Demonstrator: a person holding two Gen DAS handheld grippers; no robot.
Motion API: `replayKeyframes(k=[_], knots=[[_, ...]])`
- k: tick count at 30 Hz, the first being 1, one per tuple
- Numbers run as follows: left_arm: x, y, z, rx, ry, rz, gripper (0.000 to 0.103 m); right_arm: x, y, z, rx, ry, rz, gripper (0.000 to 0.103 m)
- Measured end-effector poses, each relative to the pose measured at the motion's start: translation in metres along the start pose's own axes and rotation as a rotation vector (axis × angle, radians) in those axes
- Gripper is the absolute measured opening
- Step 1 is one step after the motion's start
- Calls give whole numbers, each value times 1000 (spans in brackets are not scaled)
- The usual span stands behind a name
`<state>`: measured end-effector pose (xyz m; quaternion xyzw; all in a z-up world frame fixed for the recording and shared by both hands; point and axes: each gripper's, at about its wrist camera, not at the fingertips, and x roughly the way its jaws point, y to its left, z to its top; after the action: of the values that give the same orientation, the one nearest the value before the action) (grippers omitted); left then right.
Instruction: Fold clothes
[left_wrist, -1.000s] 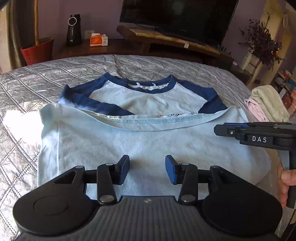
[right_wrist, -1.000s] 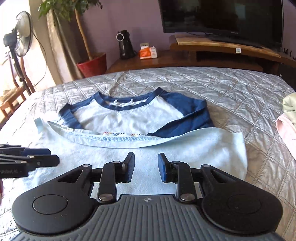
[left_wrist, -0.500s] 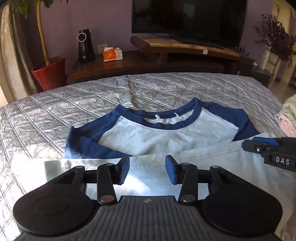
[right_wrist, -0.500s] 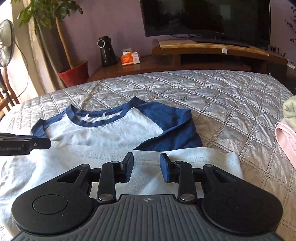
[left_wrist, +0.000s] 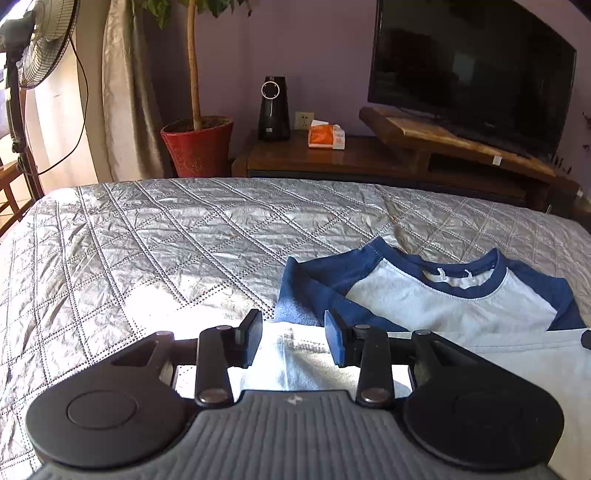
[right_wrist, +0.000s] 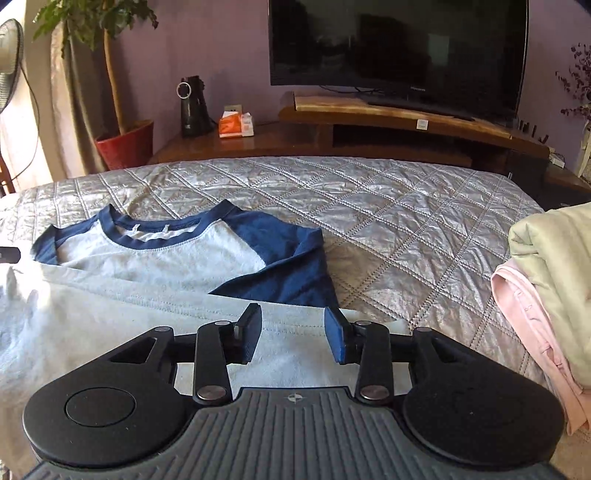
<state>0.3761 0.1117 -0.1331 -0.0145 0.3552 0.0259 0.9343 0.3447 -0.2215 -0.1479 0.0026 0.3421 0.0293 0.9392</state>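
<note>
Silver quilted bedspread (left_wrist: 184, 236): covers the whole work surface and is creased in diamonds. Pale blue T-shirt (right_wrist: 155, 258) with navy raglan sleeves and collar: laid flat toward the near side of the bed, its lower part doubled up so that the hem band (right_wrist: 207, 310) runs across the chest. Folded garments, cream over pink (right_wrist: 546, 280): stacked at the right edge, well apart from the shirt.

Left gripper (left_wrist: 293, 338): poised over the near left corner of the fold, jaws just narrowed yet released, nothing pinched. Right gripper (right_wrist: 293, 338): poised over the hem band near the right corner, jaws just widened, empty.

Recommended handling: both layers are to be caught together at each corner, pinched at matching points, then the sides carried inward evenly so no skew is introduced.
</note>
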Motion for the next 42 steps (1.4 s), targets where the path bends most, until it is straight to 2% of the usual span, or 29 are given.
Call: replayKeyframes(k=[3, 4, 5, 6, 8, 12, 14, 17, 19, 23, 26, 29, 32, 34, 37, 38, 40, 42], knots=[[5, 8, -11, -14, 30, 21, 41, 9, -5, -3, 21, 51, 10, 52], [8, 12, -15, -33, 38, 28, 47, 11, -8, -4, 30, 57, 8, 52], [11, 17, -19, -51, 46, 36, 62, 10, -12, -5, 31, 49, -16, 52], [14, 21, -23, -69, 55, 43, 67, 9, -16, -6, 23, 39, -57, 53], [14, 28, -24, -91, 58, 57, 65, 6, -26, -7, 25, 21, -125, 58], [-8, 21, -22, 12, 26, 83, 55, -18, -53, -9, 111, -54, -59, 56], [-26, 24, -24, 30, -1, 102, 55, -38, -53, -12, 63, -105, -44, 57], [-49, 41, -31, 33, -12, 153, 54, -68, -50, -21, -5, -146, -16, 64], [-67, 40, -40, 130, -36, 161, 54, -90, -46, -25, -51, -152, 7, 70], [-102, 13, -70, 388, -75, 78, 56, -129, -28, -50, -249, -142, 59, 79], [-121, -11, -92, 555, -136, 33, 59, -144, -10, -78, -449, -74, 102, 79], [-138, -31, -110, 677, -179, -39, 60, -147, 5, -97, -585, -2, 127, 73], [-144, -42, -130, 797, -165, -99, 67, -153, 13, -112, -682, 21, 121, 73], [-138, -44, -140, 853, -131, -91, 68, -154, 11, -116, -699, 24, 119, 74], [-118, -34, -143, 866, -82, -42, 71, -147, 10, -118, -722, 12, 110, 77], [-114, -29, -143, 864, -100, -37, 84, -142, 10, -117, -738, 11, 104, 77], [-109, -24, -141, 884, -130, -38, 91, -133, 12, -117, -768, 11, 98, 77], [-104, -23, -137, 924, -147, -46, 93, -127, 14, -116, -790, 4, 111, 77]])
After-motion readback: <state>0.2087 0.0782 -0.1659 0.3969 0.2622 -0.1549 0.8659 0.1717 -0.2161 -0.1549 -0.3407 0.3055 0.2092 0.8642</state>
